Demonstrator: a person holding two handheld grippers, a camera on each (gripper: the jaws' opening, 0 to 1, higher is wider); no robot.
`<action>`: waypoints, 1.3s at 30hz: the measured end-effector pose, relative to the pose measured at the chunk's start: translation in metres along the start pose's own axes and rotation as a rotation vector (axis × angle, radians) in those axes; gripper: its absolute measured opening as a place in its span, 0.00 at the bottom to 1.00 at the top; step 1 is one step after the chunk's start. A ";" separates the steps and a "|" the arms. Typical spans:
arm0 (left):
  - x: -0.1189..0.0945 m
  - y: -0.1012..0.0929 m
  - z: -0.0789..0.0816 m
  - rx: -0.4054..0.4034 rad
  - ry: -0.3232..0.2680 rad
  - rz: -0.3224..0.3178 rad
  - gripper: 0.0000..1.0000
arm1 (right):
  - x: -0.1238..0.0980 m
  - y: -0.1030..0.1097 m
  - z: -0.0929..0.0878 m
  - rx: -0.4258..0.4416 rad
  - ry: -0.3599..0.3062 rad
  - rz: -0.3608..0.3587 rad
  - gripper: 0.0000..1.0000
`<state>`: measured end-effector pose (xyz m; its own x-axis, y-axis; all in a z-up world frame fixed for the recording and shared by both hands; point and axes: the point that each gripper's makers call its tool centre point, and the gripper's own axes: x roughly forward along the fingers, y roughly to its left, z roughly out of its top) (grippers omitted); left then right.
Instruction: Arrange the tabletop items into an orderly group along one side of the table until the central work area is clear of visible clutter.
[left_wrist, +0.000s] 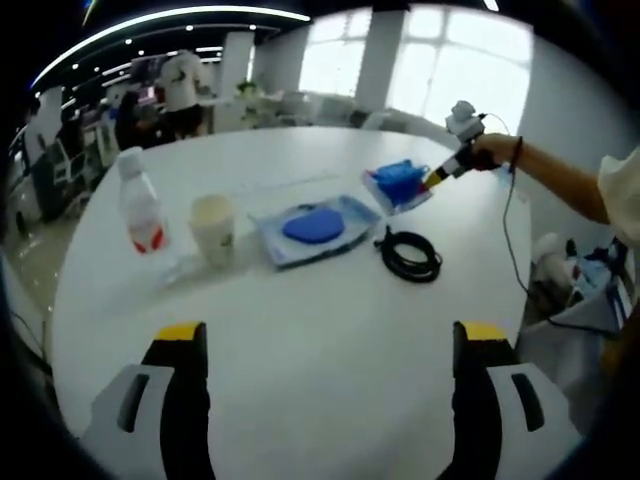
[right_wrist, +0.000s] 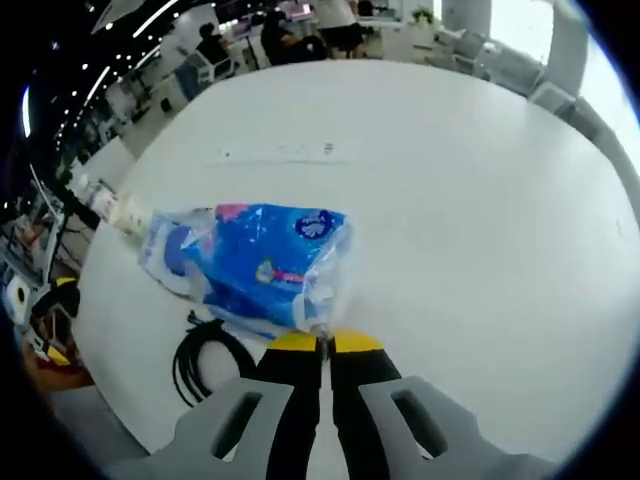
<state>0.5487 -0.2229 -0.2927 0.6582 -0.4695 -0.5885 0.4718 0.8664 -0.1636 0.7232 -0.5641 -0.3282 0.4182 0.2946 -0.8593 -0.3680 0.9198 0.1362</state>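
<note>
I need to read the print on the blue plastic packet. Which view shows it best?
The right gripper view: the blue packet is close, pinched by the right gripper. The left gripper view shows it small and distant.

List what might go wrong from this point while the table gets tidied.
1. The right hand-held gripper pinches only a corner of the blue plastic packet; the thin film may slip or tear as it is dragged.
2. The packet lies close to the coiled black cable and the tray, so pulling it may snag or shove them.
3. The paper cup and bottle stand upright and may tip if bumped.
</note>
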 end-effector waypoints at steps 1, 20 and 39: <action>0.000 0.000 -0.001 0.001 0.004 0.000 0.98 | 0.002 -0.002 0.001 0.000 0.001 -0.002 0.02; 0.001 0.005 -0.007 0.012 0.031 0.012 0.98 | 0.032 -0.029 -0.003 -0.104 0.099 -0.082 0.02; -0.001 0.005 -0.005 -0.002 0.029 0.013 0.98 | 0.049 -0.039 -0.011 -0.078 0.134 -0.115 0.04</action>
<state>0.5477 -0.2172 -0.2972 0.6471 -0.4532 -0.6131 0.4620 0.8728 -0.1575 0.7488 -0.5889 -0.3814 0.3490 0.1465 -0.9256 -0.3896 0.9210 -0.0012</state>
